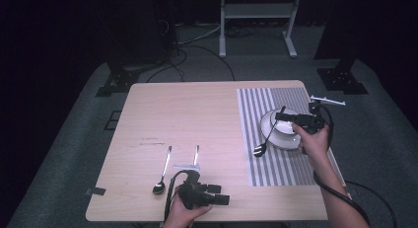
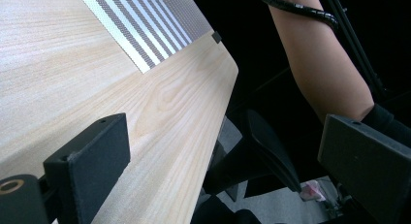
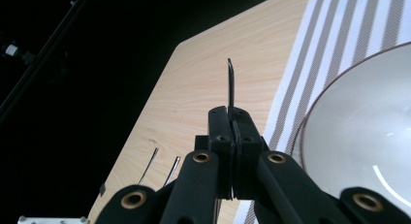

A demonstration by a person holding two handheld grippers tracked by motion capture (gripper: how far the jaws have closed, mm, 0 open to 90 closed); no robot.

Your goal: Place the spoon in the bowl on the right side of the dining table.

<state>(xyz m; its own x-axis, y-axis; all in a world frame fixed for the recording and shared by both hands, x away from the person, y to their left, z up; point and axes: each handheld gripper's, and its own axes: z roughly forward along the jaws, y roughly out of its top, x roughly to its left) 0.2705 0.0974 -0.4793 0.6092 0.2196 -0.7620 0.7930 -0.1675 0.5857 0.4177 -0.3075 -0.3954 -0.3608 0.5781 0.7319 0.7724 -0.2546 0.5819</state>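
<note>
A bowl (image 1: 282,128) sits on the placemat (image 1: 281,164), two spoons (image 1: 161,176) lying to its left.

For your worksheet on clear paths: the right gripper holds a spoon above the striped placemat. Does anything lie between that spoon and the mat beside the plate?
Nothing visible does. The right gripper pinches the spoon by its handle; its bowl hangs over bare placemat just left of the plate, with no other thing there.

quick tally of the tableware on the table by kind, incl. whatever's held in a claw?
Spoons: 2, one lying on the bare wood, one held by its handle in the right claw, bowl end hanging over the mat
Fork, or similar utensil; its head is hidden: 1
White bowl: 1
Striped placemat: 1
Total: 5
</note>
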